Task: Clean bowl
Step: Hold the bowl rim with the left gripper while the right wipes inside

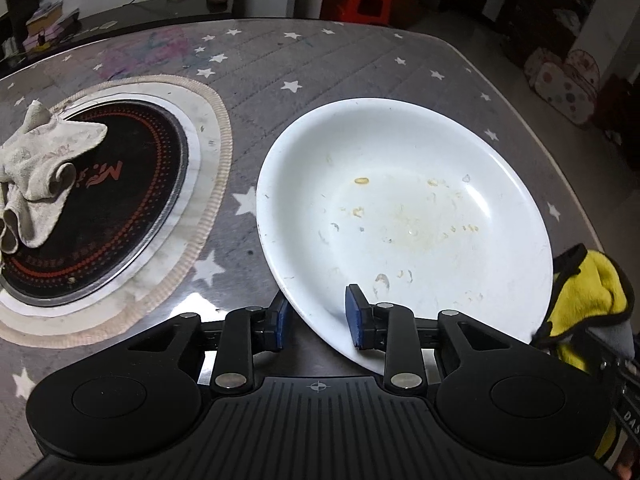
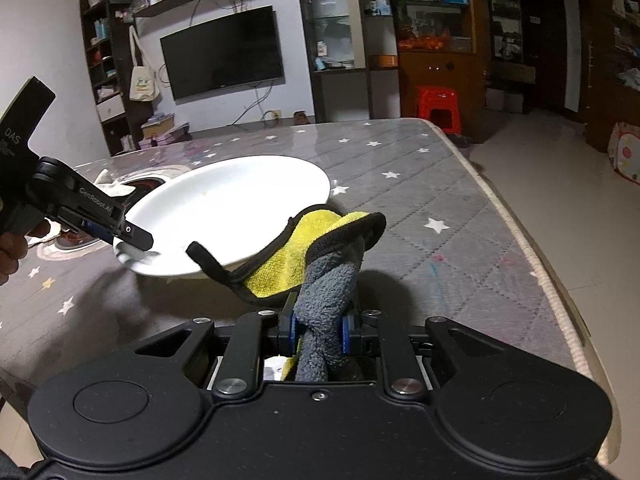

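**Bowl tipped up, cloth ready: the wipe is about to start**

Far left on the table (image 1: 360,56), a crumpled beige rag (image 1: 38,176) lies on the round black cooktop (image 1: 104,204), which sits on one pale mat (image 1: 208,184). Next across, the left gripper (image 1: 318,316) straddles the near rim of the single white bowl (image 1: 400,200), one pad under, one inside; the right wrist view shows that edge lifted off the table, so I judge the rim clenched. Food smears dot the bowl's inside. At the right, the right gripper (image 2: 318,330) is clamped tight on one yellow-and-grey cloth (image 2: 320,240), hanging just beside the bowl's edge.

By my reading, this is the brace-and-wipe step, wipe not yet begun. Next move calls for bringing the cloth over the rim onto the smears while the left holds the tilt firm.

Count: one bowl, one cloth, one rag, two grippers.
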Motion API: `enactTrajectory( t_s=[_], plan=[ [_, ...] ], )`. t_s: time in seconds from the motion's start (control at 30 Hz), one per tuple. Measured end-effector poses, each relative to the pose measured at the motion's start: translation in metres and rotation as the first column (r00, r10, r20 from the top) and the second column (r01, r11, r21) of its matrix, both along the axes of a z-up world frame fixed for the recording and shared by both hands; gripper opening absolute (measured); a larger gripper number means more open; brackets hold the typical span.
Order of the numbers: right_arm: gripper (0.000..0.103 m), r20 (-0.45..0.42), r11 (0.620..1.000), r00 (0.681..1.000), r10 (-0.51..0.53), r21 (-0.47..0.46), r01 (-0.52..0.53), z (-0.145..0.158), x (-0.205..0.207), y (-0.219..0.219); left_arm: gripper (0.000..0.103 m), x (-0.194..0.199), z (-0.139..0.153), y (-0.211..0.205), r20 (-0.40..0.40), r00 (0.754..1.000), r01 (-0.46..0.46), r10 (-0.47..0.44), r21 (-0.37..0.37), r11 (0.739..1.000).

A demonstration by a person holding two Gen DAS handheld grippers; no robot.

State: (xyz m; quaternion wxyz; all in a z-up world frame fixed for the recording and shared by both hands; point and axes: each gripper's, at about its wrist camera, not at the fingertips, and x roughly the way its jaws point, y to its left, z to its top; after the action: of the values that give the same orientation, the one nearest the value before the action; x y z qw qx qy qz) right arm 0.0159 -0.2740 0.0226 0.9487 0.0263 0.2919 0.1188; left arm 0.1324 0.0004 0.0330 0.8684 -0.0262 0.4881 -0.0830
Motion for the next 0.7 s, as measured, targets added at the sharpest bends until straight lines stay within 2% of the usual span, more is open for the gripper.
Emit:
enactTrajectory(
  t_s=[0.47, 0.7],
  plan=[
    [0.02, -0.002, 0.999, 0.999, 0.041, 0.006, -0.041, -0.001, 0.04, 0.006, 0.037, 0.002, 0.0, -0.006, 0.021, 0.994, 0.104, -0.107, 0.1, 0.99],
    [0.02, 0.006, 0.998, 0.998, 0.056, -0.005, -0.056, 0.001, 0.065, 0.002, 0.039, 0.003, 0.0, -0.007, 0.027, 0.989, 0.14, -0.144, 0.121, 0.983]
  ],
)
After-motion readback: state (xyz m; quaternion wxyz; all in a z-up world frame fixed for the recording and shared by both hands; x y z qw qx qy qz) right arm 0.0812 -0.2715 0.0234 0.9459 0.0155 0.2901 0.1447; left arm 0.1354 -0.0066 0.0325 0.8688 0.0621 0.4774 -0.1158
